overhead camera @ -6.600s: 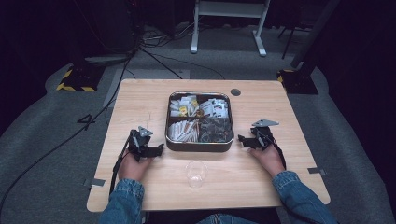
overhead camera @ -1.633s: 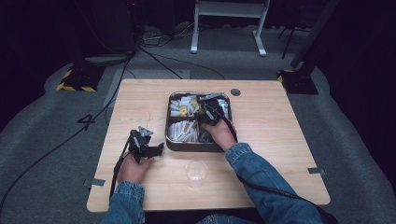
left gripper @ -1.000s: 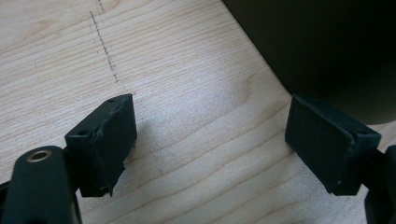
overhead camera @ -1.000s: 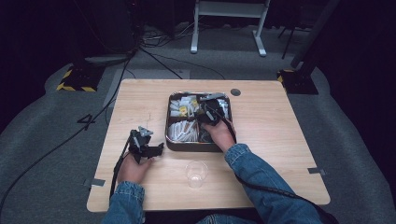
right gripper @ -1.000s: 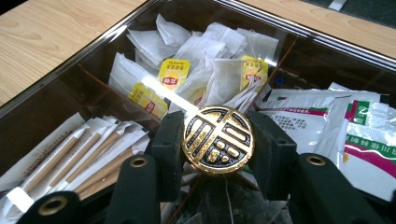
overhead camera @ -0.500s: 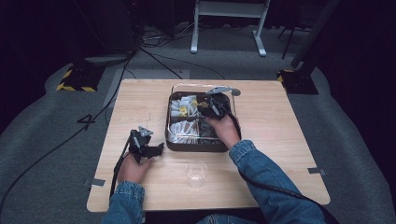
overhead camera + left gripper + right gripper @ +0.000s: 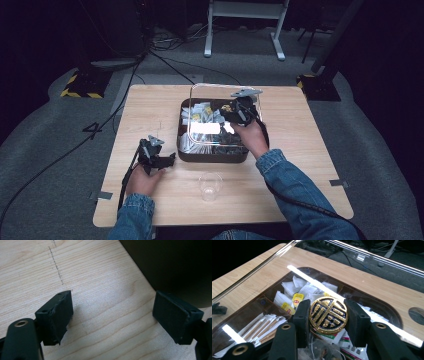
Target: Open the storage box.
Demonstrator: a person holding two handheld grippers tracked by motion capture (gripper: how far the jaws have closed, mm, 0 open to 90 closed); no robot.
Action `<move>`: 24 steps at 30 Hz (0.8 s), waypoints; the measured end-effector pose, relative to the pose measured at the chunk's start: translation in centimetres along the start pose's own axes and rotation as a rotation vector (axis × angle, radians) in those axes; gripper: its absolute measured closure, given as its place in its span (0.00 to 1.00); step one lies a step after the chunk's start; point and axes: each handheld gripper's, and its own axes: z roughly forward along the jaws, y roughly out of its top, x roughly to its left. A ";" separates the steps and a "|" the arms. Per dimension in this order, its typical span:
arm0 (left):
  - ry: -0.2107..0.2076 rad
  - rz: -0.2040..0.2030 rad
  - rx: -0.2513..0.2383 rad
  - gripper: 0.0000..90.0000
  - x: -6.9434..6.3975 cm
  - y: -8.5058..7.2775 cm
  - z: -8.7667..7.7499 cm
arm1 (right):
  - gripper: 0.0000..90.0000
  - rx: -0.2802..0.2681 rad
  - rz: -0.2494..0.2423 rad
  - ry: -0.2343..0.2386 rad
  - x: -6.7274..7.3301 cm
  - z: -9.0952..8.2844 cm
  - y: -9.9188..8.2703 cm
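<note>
Left gripper (image 7: 167, 159): rests on the table (image 7: 150, 107) in the person's left hand (image 7: 142, 179), just left of the box; in the left gripper view its jaws stand wide apart with bare wood between them and nothing held.
Cup (image 7: 210, 186): clear plastic, upright on the table near the front edge, between the two forearms and just in front of the box.
Box (image 7: 212, 155): dark, with rounded corners, at the middle of the table; it holds white sachets (image 7: 294, 288), some with yellow tags, and paper-wrapped sticks (image 7: 262, 326) in its near-left part.
Lid (image 7: 200, 90): a clear pane held above the box, its far edge well over the box's far rim; the contents show through it.
Knob (image 7: 328, 315): a round black and gold disc at the middle of the lid, carrying a gold character.
Right gripper (image 7: 328, 317): over the box, in the person's right hand (image 7: 250, 137); its two pads (image 7: 358, 320) are clamped on either side of the knob, so the lid hangs from this grasp.
</note>
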 end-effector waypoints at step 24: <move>0.001 0.002 -0.002 0.19 0.0 0.0 0.0 | 0.65 -0.078 0.015 -0.056 -5.9 -8.6 -1.2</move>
